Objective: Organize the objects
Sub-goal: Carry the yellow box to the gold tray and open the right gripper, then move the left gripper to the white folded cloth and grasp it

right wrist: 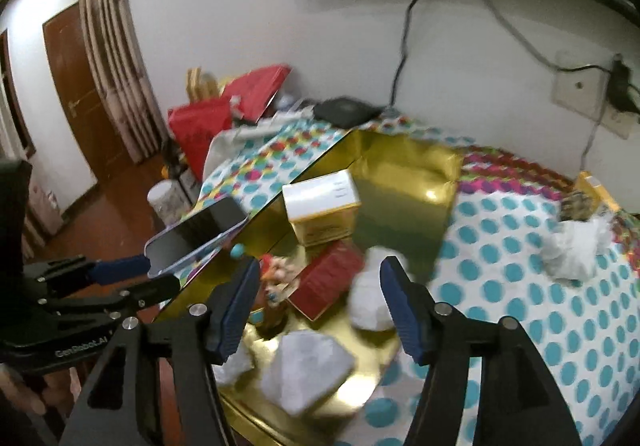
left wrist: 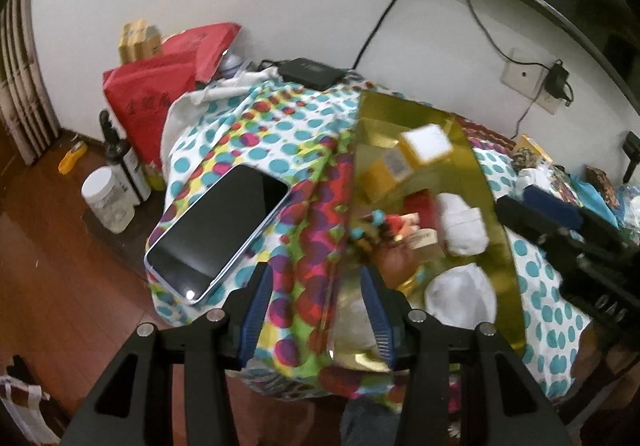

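A shiny gold tray (left wrist: 404, 114) (right wrist: 404, 166) lies on the dotted tablecloth. It holds a white-topped gold box (left wrist: 426, 142) (right wrist: 322, 196), a red box (right wrist: 326, 286), a small colourful figurine (left wrist: 394, 230) (right wrist: 276, 274) and white crumpled tissues (left wrist: 464, 222) (right wrist: 304, 366). A black phone (left wrist: 220, 226) (right wrist: 200, 234) lies on the cloth left of the tray. My left gripper (left wrist: 320, 310) is open, its fingers astride the tray's near left edge. My right gripper (right wrist: 320, 306) is open above the tray's near end.
A crumpled tissue (right wrist: 572, 246) and a patterned box (right wrist: 576, 206) lie on the cloth at the right. A black device (left wrist: 308, 72) sits at the back. Red bags (left wrist: 152, 94), a dark bottle (left wrist: 124, 158) and a plastic jar (left wrist: 106, 198) stand beside the table's left edge.
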`<state>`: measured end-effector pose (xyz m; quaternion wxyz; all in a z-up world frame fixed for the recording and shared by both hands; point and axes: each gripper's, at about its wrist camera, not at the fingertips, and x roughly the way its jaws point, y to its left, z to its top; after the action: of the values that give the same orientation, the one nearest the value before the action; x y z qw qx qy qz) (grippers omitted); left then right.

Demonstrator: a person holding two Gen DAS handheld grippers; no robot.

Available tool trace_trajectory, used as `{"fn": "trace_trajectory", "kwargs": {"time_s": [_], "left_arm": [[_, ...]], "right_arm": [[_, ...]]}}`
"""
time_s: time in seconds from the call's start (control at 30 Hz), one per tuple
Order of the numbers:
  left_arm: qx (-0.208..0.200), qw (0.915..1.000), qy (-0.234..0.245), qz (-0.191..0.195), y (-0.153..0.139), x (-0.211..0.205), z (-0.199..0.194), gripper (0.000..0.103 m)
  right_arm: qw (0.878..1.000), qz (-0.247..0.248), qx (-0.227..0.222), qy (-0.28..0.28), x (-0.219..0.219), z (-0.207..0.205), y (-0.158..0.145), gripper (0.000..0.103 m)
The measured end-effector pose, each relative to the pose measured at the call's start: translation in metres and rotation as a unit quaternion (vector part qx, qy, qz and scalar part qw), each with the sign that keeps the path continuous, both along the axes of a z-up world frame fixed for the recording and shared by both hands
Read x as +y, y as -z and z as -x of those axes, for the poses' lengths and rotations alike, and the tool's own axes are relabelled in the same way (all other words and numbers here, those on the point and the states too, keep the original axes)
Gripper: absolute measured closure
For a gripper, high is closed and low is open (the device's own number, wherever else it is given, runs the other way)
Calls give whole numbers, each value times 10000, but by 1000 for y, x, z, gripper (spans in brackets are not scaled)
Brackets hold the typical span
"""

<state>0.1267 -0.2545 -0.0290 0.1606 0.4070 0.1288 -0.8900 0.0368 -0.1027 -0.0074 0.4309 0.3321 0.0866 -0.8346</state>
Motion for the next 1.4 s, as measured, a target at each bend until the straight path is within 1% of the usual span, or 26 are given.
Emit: {"fn": "trace_trajectory", "kwargs": {"time_s": [0.1,0.17,0.23,0.37,0.43,0.57,0.7,0.83,0.97,1.07,1.23,1.3,1.4], "left_arm": [[47,9998,187,41,-7,15,11,56],[83,9991,396,109,-13,32,22,56],[96,9983,559,137,-16,46,32,56],[95,9949,985,200,-20,84,58,56],[87,9931,1150,191,-20,100,69,56],[-2,9893,1452,118,-16,130,97,56],[-32,9859,1672,56,-14,155,123,56],[-130,9840,1775,59,-9,176,154,56],[-249,9834,1782,209,2,194,184,56],[-324,9818,1836,366,12,205,202,56],[-386,9813,1863,296,22,211,216,56],[-396,9805,1893,346,26,214,220,56],[-436,9791,1950,389,32,217,227,56]], "right_arm": [[9993,138,149,305,26,12,-10,33],[9979,175,244,579,46,23,-13,31],[9956,212,232,886,68,39,-15,29],[9879,288,192,1510,116,70,-15,28],[9844,292,177,1724,137,83,-13,28],[9781,26,329,2053,166,108,-7,28],[9754,-148,297,2180,183,132,3,28],[9739,-220,123,2254,192,160,14,28],[9743,-380,50,2219,189,185,26,28],[9772,-429,-106,2076,185,202,36,28],[9797,-558,-215,1915,176,221,48,28],[9805,-596,-254,1854,172,227,52,29],[9803,-645,-290,1843,166,236,58,34]]}}
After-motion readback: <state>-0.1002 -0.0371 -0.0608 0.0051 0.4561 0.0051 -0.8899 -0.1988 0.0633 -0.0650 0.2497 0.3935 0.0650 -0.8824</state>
